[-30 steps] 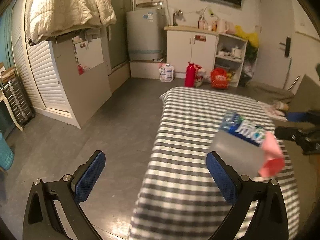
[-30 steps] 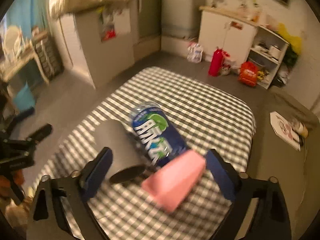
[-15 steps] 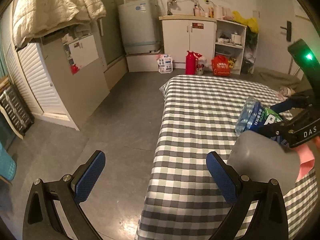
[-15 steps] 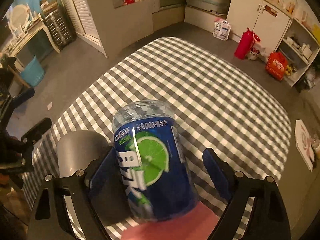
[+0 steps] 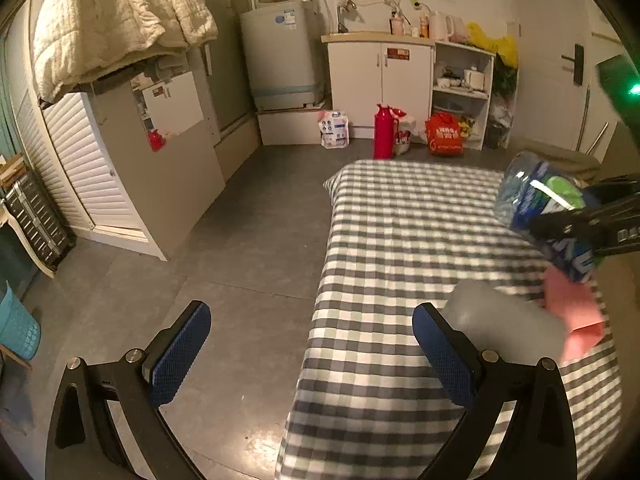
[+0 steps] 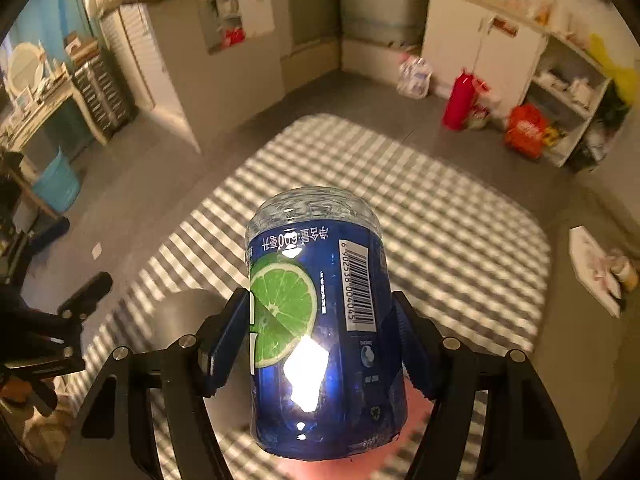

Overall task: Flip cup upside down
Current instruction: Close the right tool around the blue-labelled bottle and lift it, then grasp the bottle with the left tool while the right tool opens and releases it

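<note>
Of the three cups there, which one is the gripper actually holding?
The blue lime-label cup, clamped in the right gripper above the checked table. The grey cup lies on the cloth; the pink cup sits just behind.

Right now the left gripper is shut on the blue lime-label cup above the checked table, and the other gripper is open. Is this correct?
Not quite: the right gripper is shut on the blue cup, as the right wrist view shows. The left gripper is the open one, holding nothing.

I see cup (image 6: 320,320): blue, green lime print | cloth (image 5: 400,240): grey-white check | my pads (image 5: 180,356): blue | flask (image 5: 383,132): red
</note>
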### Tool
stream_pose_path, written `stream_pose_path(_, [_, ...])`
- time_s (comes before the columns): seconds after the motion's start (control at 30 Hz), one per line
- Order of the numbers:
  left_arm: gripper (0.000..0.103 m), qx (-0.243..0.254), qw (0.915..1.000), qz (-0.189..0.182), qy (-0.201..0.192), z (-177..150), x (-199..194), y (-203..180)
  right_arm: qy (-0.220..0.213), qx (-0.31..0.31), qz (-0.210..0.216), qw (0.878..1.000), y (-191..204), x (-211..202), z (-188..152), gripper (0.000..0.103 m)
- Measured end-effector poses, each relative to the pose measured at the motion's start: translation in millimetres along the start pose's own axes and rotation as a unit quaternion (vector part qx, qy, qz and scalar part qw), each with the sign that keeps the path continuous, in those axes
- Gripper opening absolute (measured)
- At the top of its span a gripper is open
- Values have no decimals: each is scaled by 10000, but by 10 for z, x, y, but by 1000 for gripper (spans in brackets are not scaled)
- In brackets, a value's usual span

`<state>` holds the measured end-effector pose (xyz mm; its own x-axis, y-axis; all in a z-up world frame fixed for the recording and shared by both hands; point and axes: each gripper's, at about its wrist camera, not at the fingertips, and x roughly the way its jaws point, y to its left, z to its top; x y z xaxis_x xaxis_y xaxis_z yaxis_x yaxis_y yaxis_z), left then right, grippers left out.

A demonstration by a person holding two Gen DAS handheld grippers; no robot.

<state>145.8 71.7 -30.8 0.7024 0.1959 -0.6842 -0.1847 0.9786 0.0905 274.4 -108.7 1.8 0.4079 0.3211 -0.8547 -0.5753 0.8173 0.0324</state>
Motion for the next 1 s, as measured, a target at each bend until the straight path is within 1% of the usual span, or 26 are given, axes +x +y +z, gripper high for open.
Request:
stream_pose_path(0.1, [103, -72, 9999, -55, -99, 57, -281, 7, -202, 96, -254, 9994, 104, -504, -80, 69])
stream_pose_path(0.2, [103, -34, 9998, -58, -160, 77, -550, 12, -276, 360, -208, 9988, 236, -888, -294, 69])
stream_pose_path(0.27, [103, -32, 9997, -59, -235, 55, -732, 35, -255, 653, -241, 9973, 380, -1074, -542, 69])
stream_pose_path(0.33, [103, -57, 9996, -121, -264, -12, -882, 57, -260, 1000, -281, 9943, 515, -1176, -795, 69])
stream_pose_path(0.4, [103, -23, 9994, -171, -285, -94, -970, 75, -217, 1273, -341, 9910, 634, -1196, -1003, 69])
stream_pose_path(0.47, [103, 37, 9993, -164, -324, -224, -1043, 112, -186, 1403, -494, 9887, 834, -1146, -1252, 69])
stream_pose_path(0.53, [103, 33, 9995, -162, -267, -353, -1055, 143, -154, 1629, -536, 9851, 955, -1076, -1452, 69])
stream_pose_path(0.57, [103, 15, 9997, -164, -164, -455, -1035, 167, -71, 1822, -552, 9817, 1018, -975, -1555, 69])
stream_pose_path(0.63, [103, 8, 9998, -164, -81, -563, -1016, 196, 51, 2118, -527, 9759, 1061, -814, -1681, 69])
stream_pose_path(0.7, [103, 81, 9998, -163, -106, -677, -1014, 214, 141, 2266, -485, 9727, 1106, -675, -1808, 69])
stream_pose_path(0.77, [103, 202, 9996, -144, -115, -764, -987, 231, 253, 2287, -464, 9721, 1149, -527, -1865, 69])
stream_pose_path(0.83, [103, 286, 9995, -162, -26, -843, -924, 226, 300, 2276, -581, 9716, 1154, -451, -1912, 69])
stream_pose_path(0.93, [103, 289, 9994, -190, 19, -959, -869, 197, 245, 2252, -630, 9720, 1134, -375, -1931, 69])
stream_pose_path(1.0, [103, 241, 9994, -230, 71, -981, -826, 173, 114, 2155, -672, 9741, 1149, -364, -1939, 70])
